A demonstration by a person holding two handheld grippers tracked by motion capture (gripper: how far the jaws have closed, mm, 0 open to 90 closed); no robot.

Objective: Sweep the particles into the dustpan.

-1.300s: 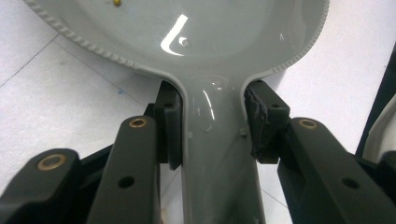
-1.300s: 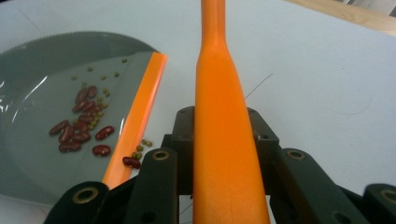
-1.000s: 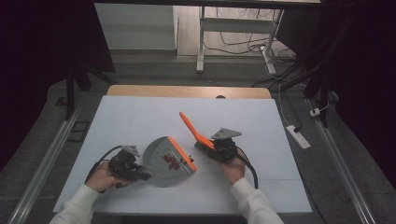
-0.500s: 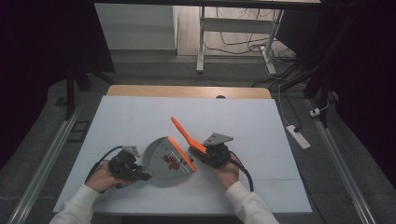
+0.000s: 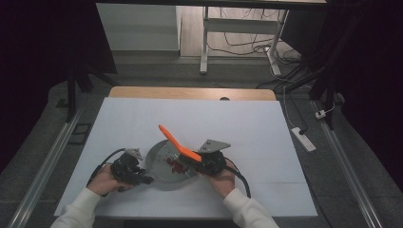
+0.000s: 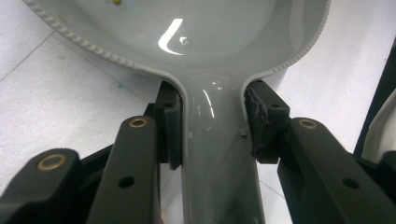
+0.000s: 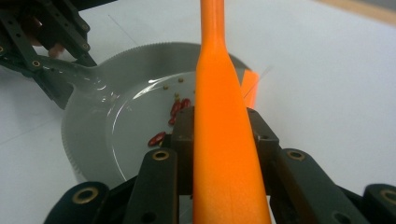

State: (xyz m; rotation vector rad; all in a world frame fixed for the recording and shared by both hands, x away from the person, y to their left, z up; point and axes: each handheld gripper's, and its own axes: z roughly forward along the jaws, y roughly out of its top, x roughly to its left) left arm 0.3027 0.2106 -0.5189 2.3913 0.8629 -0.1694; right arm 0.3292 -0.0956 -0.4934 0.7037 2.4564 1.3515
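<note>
A grey pan (image 5: 161, 166) lies on the white table near the front edge, with small red bits (image 5: 177, 166) inside it. My left gripper (image 5: 144, 179) is shut on the pan's handle (image 6: 217, 154), its pads pressing both sides. My right gripper (image 5: 196, 164), at the pan's right rim, is shut on an orange long-handled tool (image 5: 177, 144) whose handle slants up and to the left over the pan. In the right gripper view the orange handle (image 7: 224, 140) runs up between the jaws, over the pan (image 7: 116, 135) and the red bits (image 7: 175, 112). The left gripper (image 7: 46, 46) shows there at the far left.
The white table cover (image 5: 237, 123) stretches wide beyond and to both sides of the pan, with a wooden edge (image 5: 190, 93) at the far side. A power strip (image 5: 304, 138) lies on the floor to the right. A metal frame (image 5: 205, 42) stands beyond the table.
My right gripper has shifted left with the orange tool, so the handle now leans over the pan. The left gripper and the pan have stayed put.
</note>
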